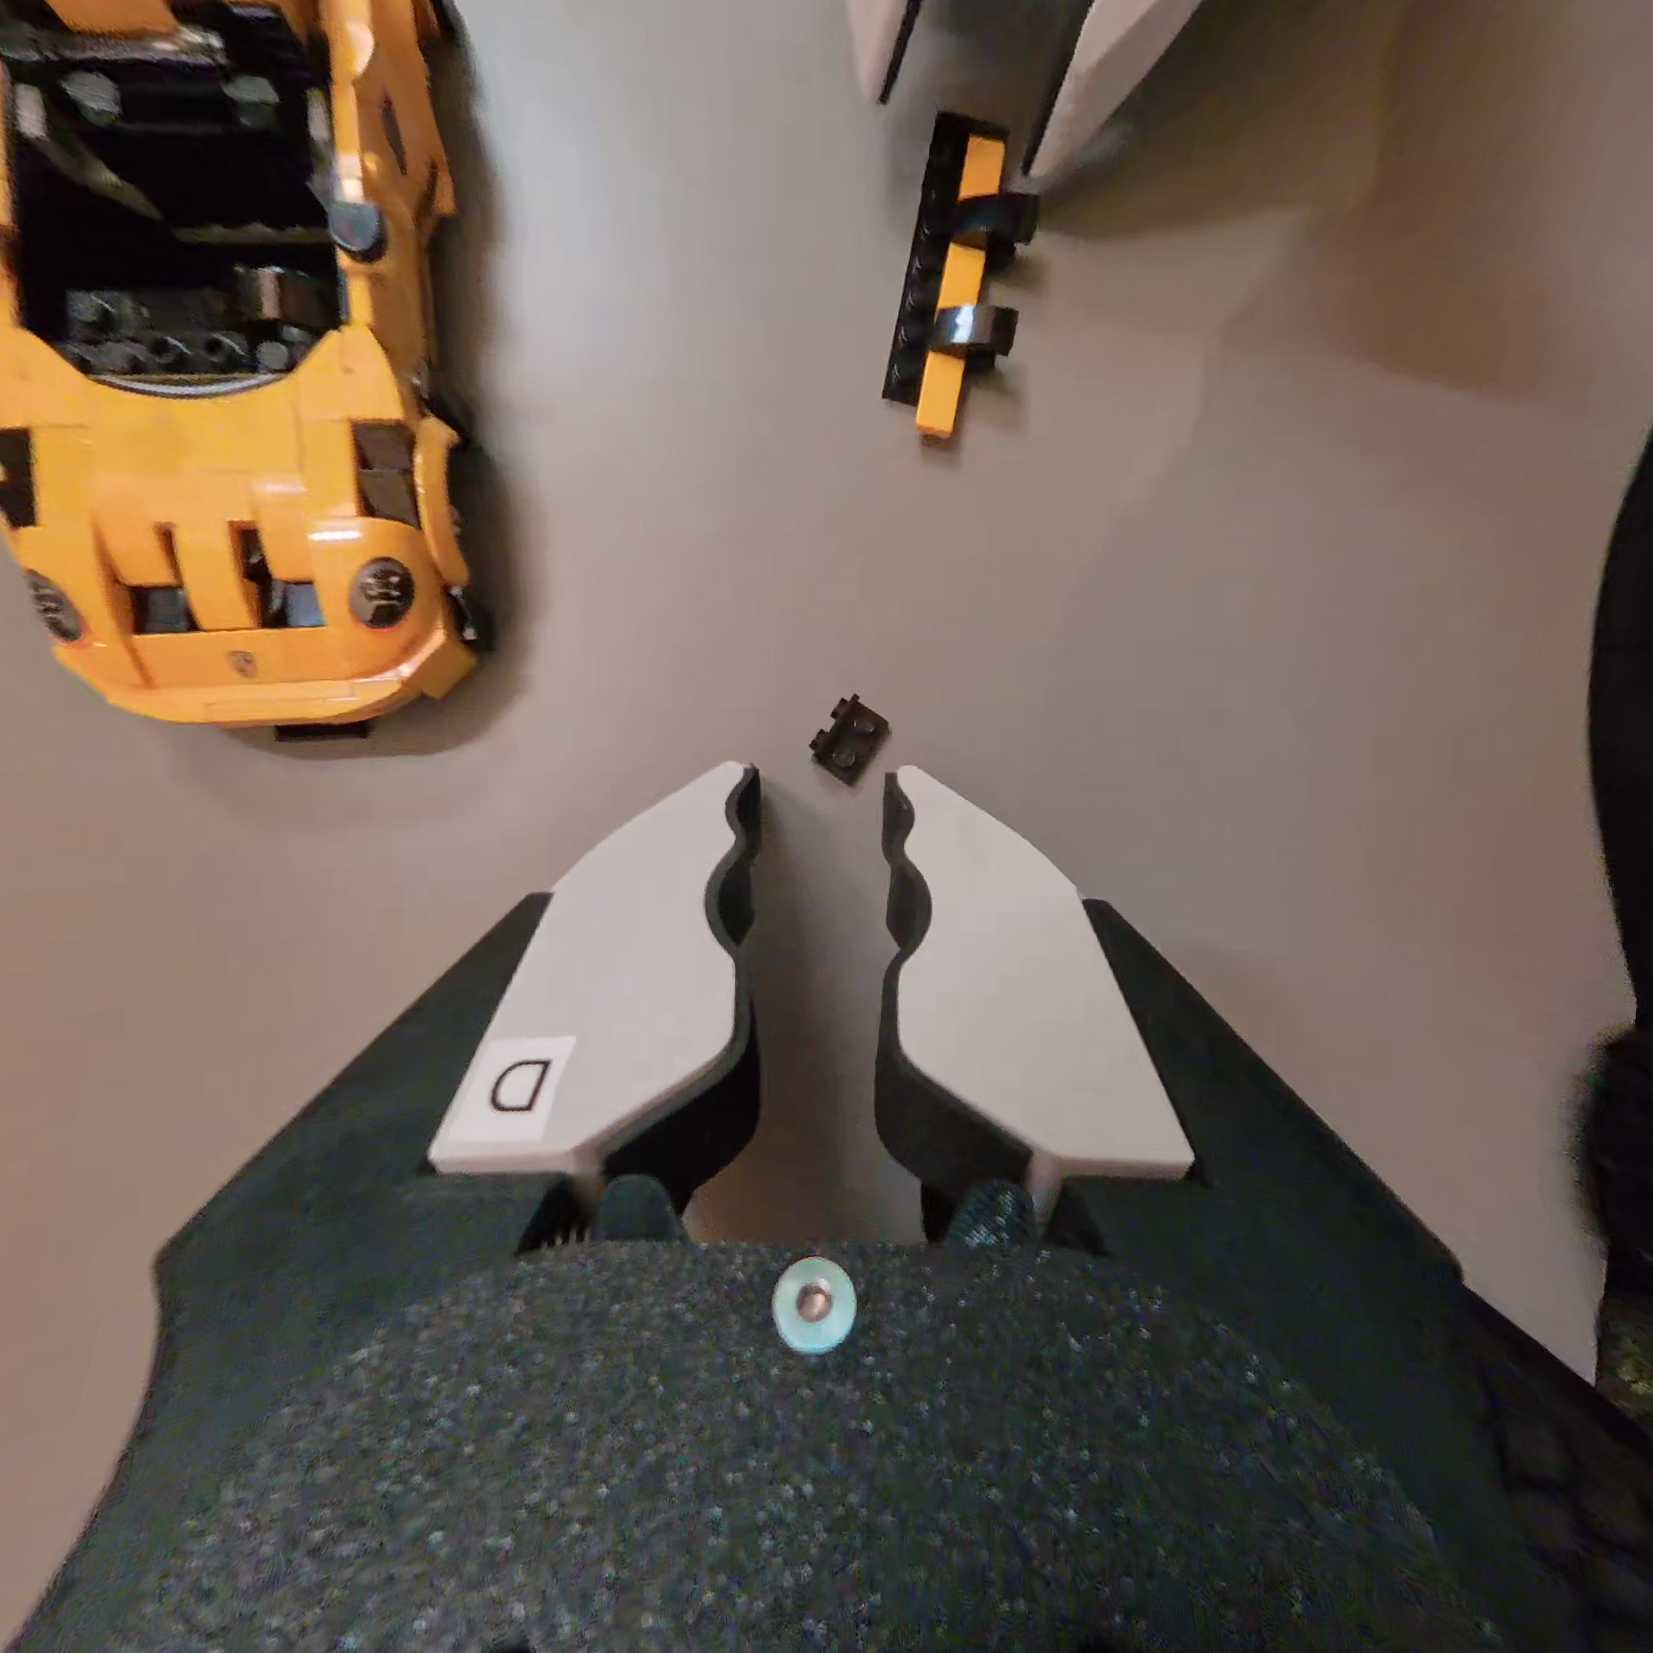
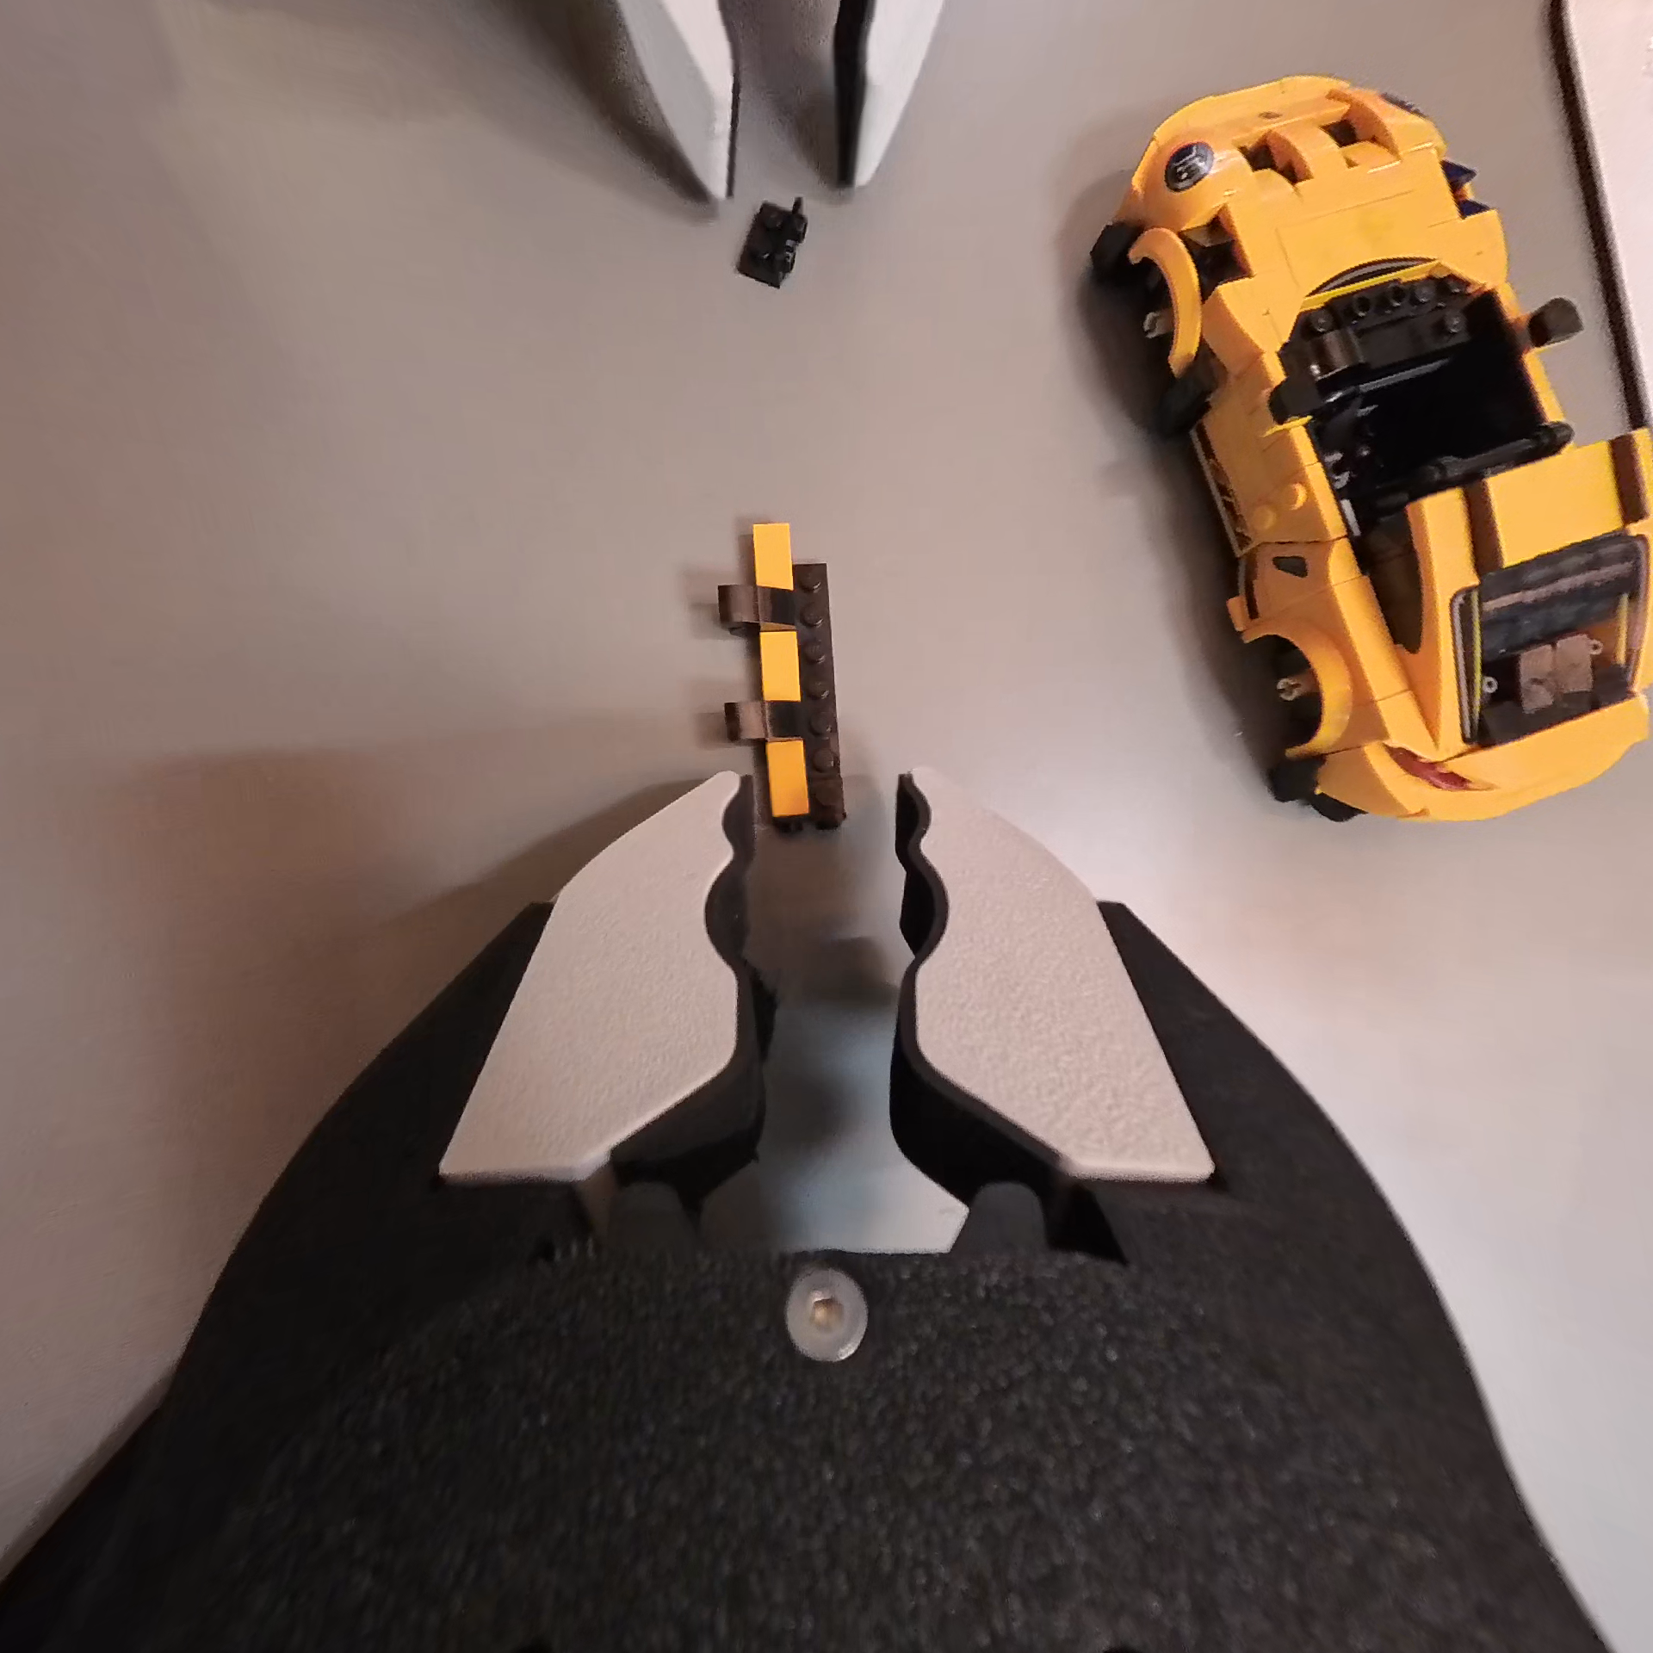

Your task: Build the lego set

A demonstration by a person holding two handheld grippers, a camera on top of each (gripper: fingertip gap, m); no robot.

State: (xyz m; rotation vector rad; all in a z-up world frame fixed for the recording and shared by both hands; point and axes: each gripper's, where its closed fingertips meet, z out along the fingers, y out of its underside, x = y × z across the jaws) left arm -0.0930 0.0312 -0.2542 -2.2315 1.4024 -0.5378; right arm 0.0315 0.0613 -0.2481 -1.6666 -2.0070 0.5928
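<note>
A yellow lego car (image 1: 233,358) with an open black cockpit lies on the grey table; it also shows in the right wrist view (image 2: 1395,465). A small black plate (image 1: 850,738) lies just beyond my open left gripper (image 1: 821,783), touching neither finger; it shows again in the right wrist view (image 2: 775,241). A long black plate with yellow tiles and two black clips (image 2: 792,680) lies on the table, its near end between the tips of my open right gripper (image 2: 818,792). It shows in the left wrist view (image 1: 957,277) with the right gripper's fingers (image 1: 1100,89) at its far end.
The left gripper's fingertips (image 2: 689,98) appear at the top of the right wrist view. A dark-edged white sheet or board (image 2: 1610,179) lies at the right edge beyond the car. A dark object (image 1: 1623,805) is at the right edge of the left wrist view. Left tips to right tips: about 12 centimeters.
</note>
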